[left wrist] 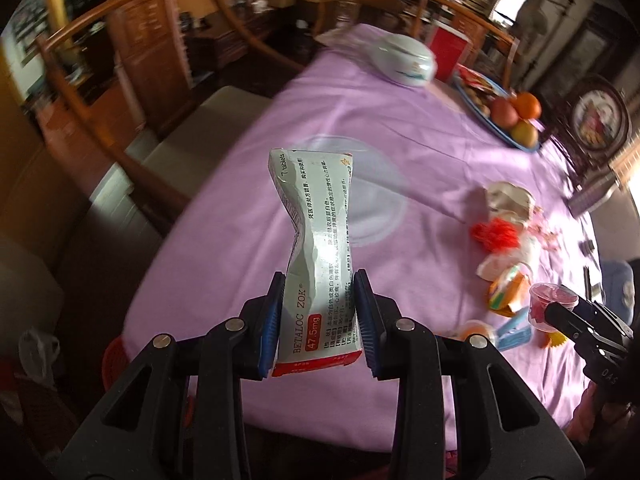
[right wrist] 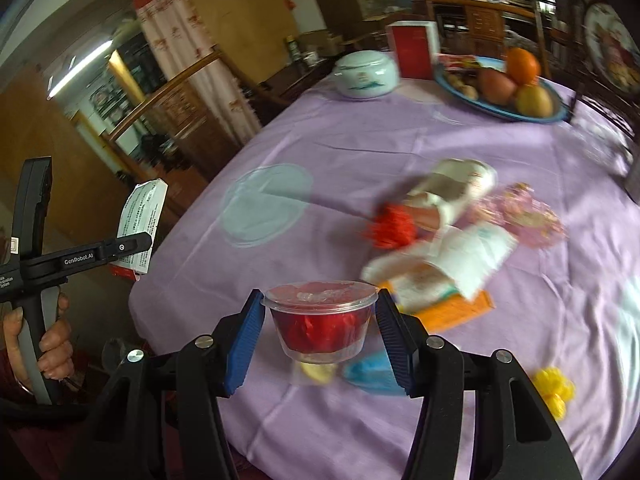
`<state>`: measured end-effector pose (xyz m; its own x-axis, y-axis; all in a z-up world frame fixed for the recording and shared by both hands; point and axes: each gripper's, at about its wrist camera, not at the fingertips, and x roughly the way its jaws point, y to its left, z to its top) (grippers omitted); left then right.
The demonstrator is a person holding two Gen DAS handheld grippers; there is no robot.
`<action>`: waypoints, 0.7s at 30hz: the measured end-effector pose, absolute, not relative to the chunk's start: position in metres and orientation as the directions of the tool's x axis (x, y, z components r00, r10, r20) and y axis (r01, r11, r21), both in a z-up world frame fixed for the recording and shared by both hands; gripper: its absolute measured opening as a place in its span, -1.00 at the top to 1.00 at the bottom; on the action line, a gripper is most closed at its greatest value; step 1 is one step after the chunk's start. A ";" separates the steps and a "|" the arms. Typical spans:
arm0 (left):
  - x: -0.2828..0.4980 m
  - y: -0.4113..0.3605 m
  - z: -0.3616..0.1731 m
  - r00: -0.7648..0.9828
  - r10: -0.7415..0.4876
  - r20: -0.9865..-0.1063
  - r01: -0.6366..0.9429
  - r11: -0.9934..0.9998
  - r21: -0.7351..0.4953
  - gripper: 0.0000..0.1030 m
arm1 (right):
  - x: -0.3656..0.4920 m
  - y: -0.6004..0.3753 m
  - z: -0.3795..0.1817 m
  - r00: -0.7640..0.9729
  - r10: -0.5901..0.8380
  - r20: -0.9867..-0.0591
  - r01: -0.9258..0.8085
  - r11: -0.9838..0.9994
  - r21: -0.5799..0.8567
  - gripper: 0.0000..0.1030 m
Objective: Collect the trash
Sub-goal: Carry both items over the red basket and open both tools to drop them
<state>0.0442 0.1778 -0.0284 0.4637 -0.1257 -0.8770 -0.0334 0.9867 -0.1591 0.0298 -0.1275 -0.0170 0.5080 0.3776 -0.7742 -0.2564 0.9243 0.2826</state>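
above the purple tablecloth [left wrist: 400, 128], left gripper [left wrist: 320, 312] pinches a crumpled betaloc zok tablet box [left wrist: 316, 248], while right gripper [right wrist: 320, 332] clamps a clear plastic cup [right wrist: 320, 320] of red scraps.

The crushed medicine box [left wrist: 320, 256] reads "BETALOC ZOK 47.5mg, 7 tablets"; the left gripper [right wrist: 132, 246] reads "GenRobot.AI".

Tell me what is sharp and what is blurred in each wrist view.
Left wrist view: the crumpled medicine box in the left claw is crisp, its print readable; the table clutter and the chairs smear. Right wrist view: the clear cup in the right claw is sharp; the wrappers behind streak, and the edges bend.
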 end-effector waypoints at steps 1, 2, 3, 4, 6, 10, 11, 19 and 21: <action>0.041 0.186 -0.029 0.466 -0.115 -0.877 -0.052 0.986 -0.157 0.31 | 0.031 -0.119 -0.016 0.501 0.386 -0.774 -0.273 0.920 0.282 -0.10; 0.037 0.195 -0.029 0.468 -0.102 -0.878 -0.075 0.985 -0.154 0.31 | 0.033 -0.113 -0.016 0.495 0.394 -0.774 -0.288 0.915 0.282 -0.10; 0.033 0.204 -0.029 0.470 -0.090 -0.878 -0.097 0.984 -0.152 0.31 | 0.035 -0.103 -0.015 0.485 0.407 -0.774 -0.313 0.907 0.282 -0.10; 0.027 0.216 -0.029 0.471 -0.074 -0.879 -0.124 0.981 -0.149 0.31 | 0.036 -0.095 -0.014 0.477 0.417 -0.774 -0.331 0.901 0.281 -0.10; 0.018 0.234 -0.030 0.472 -0.050 -0.880 -0.168 0.975 -0.146 0.31 | 0.039 -0.074 -0.013 0.458 0.436 -0.775 -0.373 0.885 0.278 -0.10; -0.002 0.272 -0.031 0.472 -0.012 -0.881 -0.253 0.956 -0.149 0.31 | 0.042 -0.032 -0.009 0.415 0.472 -0.777 -0.453 0.848 0.273 -0.10; -0.009 0.284 -0.031 0.471 -0.001 -0.882 -0.280 0.948 -0.150 0.31 | 0.042 -0.025 -0.009 0.408 0.477 -0.779 -0.465 0.842 0.272 -0.10; -0.054 0.350 -0.048 0.429 0.063 -0.901 -0.432 0.890 -0.143 0.31 | 0.038 0.048 -0.003 0.325 0.519 -0.791 -0.591 0.764 0.259 -0.10; -0.064 0.363 -0.054 0.413 0.070 -0.908 -0.459 0.877 -0.141 0.31 | 0.037 0.065 -0.002 0.305 0.522 -0.796 -0.616 0.746 0.253 -0.10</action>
